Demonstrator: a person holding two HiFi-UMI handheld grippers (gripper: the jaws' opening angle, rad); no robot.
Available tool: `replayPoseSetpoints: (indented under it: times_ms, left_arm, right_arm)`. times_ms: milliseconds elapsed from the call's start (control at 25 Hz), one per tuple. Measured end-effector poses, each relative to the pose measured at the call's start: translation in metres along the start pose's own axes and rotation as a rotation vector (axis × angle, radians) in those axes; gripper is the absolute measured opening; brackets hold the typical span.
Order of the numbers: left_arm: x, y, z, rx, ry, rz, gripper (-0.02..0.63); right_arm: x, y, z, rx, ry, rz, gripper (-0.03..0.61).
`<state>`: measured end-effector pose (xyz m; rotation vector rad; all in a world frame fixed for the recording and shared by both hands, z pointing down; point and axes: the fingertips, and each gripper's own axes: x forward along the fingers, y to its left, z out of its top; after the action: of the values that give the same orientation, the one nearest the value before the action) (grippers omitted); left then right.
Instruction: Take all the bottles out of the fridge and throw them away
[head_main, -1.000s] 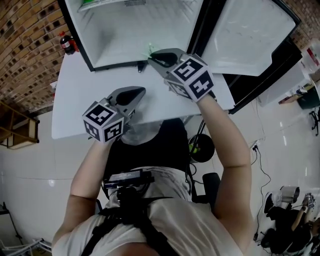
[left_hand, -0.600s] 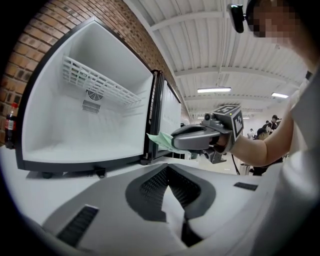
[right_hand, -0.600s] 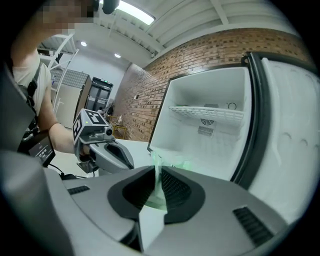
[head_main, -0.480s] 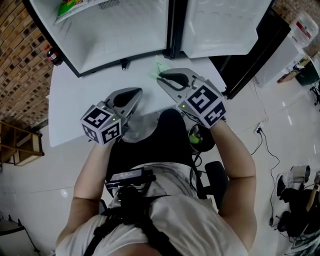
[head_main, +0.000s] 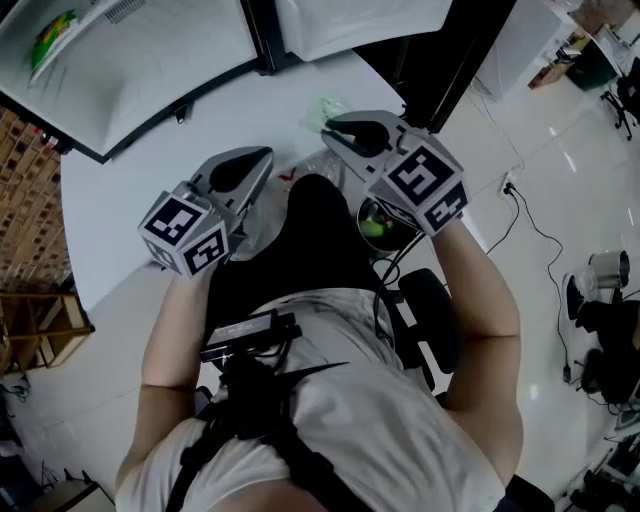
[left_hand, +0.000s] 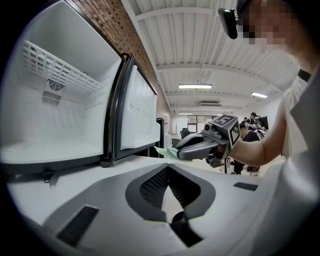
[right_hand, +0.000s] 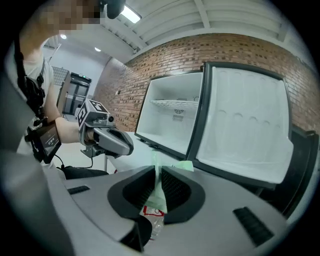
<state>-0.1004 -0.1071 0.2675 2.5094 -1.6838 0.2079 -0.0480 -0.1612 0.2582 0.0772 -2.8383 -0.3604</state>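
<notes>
The right gripper (right_hand: 157, 169) clamps a green-tinted clear plastic bottle (right_hand: 158, 196); an open white fridge (right_hand: 172, 125) stands beyond.

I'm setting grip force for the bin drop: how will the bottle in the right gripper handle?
Probably light: the bottle is clear plastic and no liquid shows in it. It is likely soft-walled, since the right gripper pinches it nearly flat between close-set jaws. The smooth plastic could slip if the grip loosens.
</notes>
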Motion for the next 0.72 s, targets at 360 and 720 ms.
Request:
replayPoseSetpoints:
  times_ms: [360,720]
  left_arm:
    - [0.045,-0.065,-0.006,-0.004,0.016,-0.187,0.009]
    - [0.087,-0.123,-0.027,0.015,0.053,-0.351,0.009]
  right_arm:
    - [-0.066,-0.01,-0.05,0.099,0.03,-0.064,0.044]
    - [-0.105,-0.005,-0.12,0.188,0.114,-0.087,0.044]
